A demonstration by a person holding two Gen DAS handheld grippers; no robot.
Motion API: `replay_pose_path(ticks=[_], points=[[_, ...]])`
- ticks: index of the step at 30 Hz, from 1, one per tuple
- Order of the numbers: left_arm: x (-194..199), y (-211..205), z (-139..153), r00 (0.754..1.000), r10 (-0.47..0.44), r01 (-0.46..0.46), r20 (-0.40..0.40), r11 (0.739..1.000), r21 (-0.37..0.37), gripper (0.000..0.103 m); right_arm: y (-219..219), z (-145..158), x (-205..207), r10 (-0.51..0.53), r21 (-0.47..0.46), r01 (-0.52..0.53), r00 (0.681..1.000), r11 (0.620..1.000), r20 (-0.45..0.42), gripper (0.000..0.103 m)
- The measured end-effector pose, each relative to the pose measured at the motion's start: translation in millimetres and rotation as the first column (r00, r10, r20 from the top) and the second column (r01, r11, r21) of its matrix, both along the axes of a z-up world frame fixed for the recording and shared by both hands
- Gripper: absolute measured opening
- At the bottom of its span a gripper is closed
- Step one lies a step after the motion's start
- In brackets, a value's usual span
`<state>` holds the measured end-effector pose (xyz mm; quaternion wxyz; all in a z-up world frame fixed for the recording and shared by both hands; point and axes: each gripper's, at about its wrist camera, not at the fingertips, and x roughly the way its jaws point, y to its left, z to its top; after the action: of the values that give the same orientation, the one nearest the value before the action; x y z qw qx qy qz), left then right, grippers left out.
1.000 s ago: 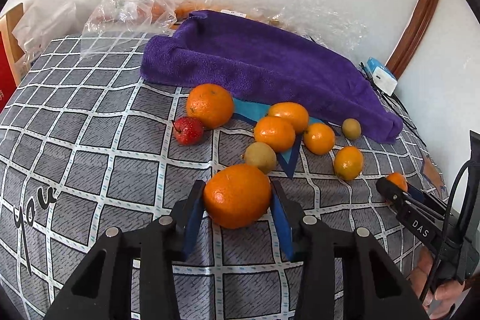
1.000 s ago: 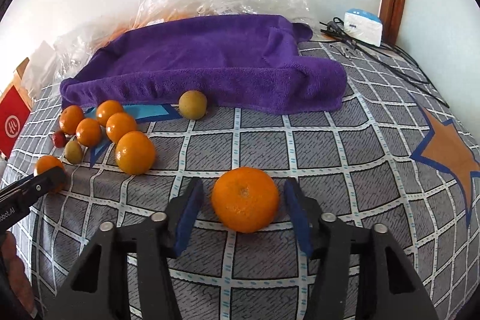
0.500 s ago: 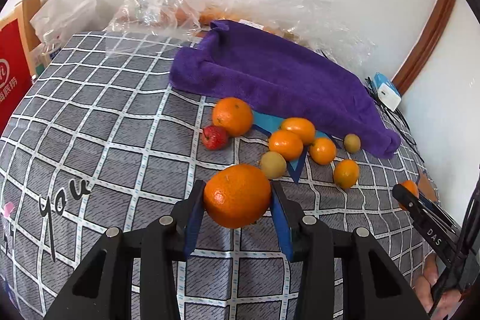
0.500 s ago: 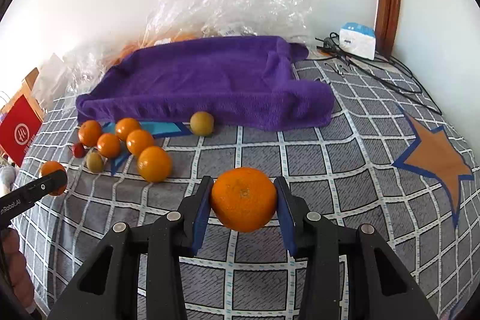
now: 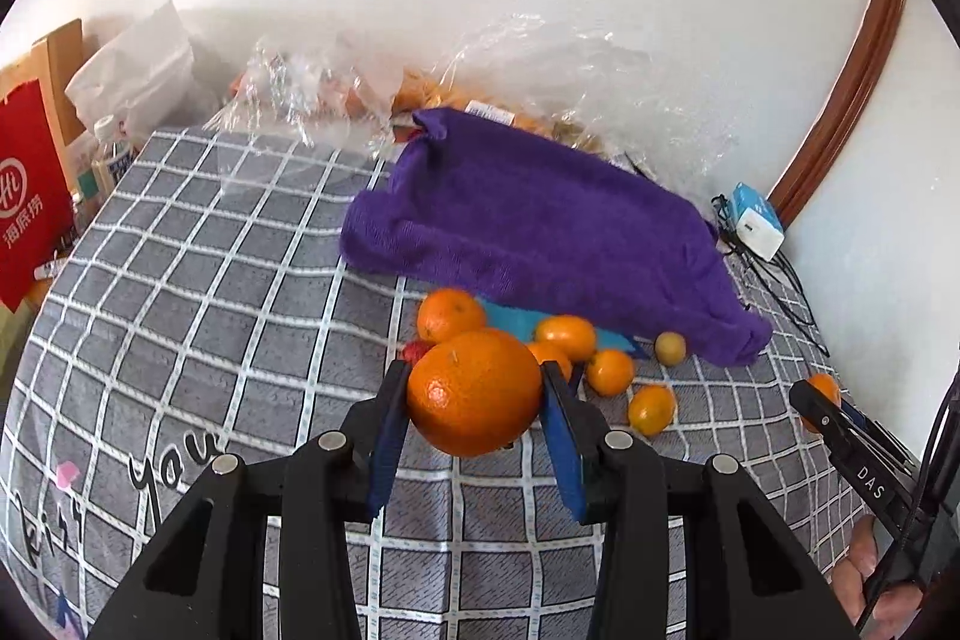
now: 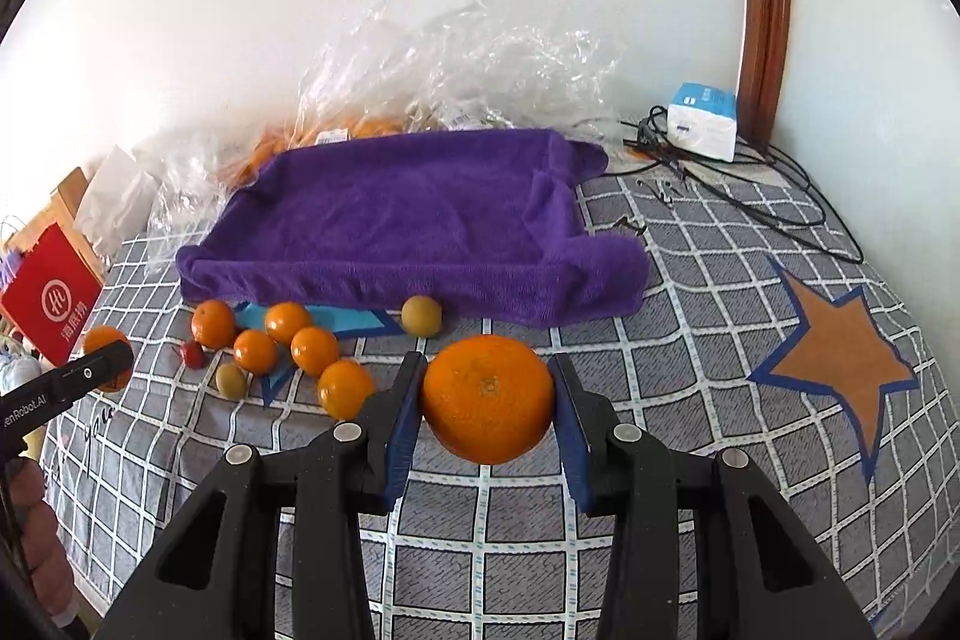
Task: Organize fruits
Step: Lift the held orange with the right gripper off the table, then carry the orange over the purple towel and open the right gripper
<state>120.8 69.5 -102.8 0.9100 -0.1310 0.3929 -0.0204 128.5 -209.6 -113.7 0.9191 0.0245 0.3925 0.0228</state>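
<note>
My left gripper (image 5: 474,394) is shut on a large orange (image 5: 474,391) and holds it up above the checked cloth. My right gripper (image 6: 487,397) is shut on another orange (image 6: 487,397), also lifted. A cluster of several small oranges (image 6: 288,340), a red fruit (image 6: 192,353) and two green-brown fruits (image 6: 422,316) lies in front of the purple towel (image 6: 408,220). The towel also shows in the left wrist view (image 5: 540,226). The right gripper with its orange shows at the right edge of the left wrist view (image 5: 822,400).
Clear plastic bags (image 6: 456,69) with fruit lie behind the towel by the wall. A white charger box (image 6: 702,129) and black cables (image 6: 780,214) lie at the back right. A red paper bag (image 6: 54,298) stands at the left edge.
Both grippers have lifted and pulled back with their oranges. The right gripper closed on its orange, which lay on the cloth a second ago.
</note>
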Motion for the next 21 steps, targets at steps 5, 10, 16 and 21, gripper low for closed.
replay_pose_path(ticks=[5, 10, 16, 21], points=[[12.1, -1.4, 23.8, 0.999, -0.012, 0.012, 0.039, 1.000, 0.014, 0.040, 0.4, 19.0, 9.9, -0.003, -0.003, 0.003, 1.000, 1.000, 0.023, 0.041], [28.3, -4.5, 45.6, 0.996, -0.021, 0.019, 0.087, 0.999, 0.029, 0.040, 1.0, 37.1, 27.9, -0.003, -0.004, 0.004, 0.999, 1.000, 0.046, 0.041], [48.0, -7.6, 58.6, 0.994, -0.030, 0.026, 0.102, 0.999, 0.034, 0.040, 3.8, 48.6, 46.5, 0.000, 0.001, 0.000, 0.998, 1.000, 0.062, 0.041], [66.1, -7.4, 61.5, 0.995, -0.029, 0.025, 0.100, 0.999, 0.035, 0.040, 7.9, 49.0, 64.4, 0.008, 0.000, -0.008, 0.999, 1.000, 0.054, 0.041]])
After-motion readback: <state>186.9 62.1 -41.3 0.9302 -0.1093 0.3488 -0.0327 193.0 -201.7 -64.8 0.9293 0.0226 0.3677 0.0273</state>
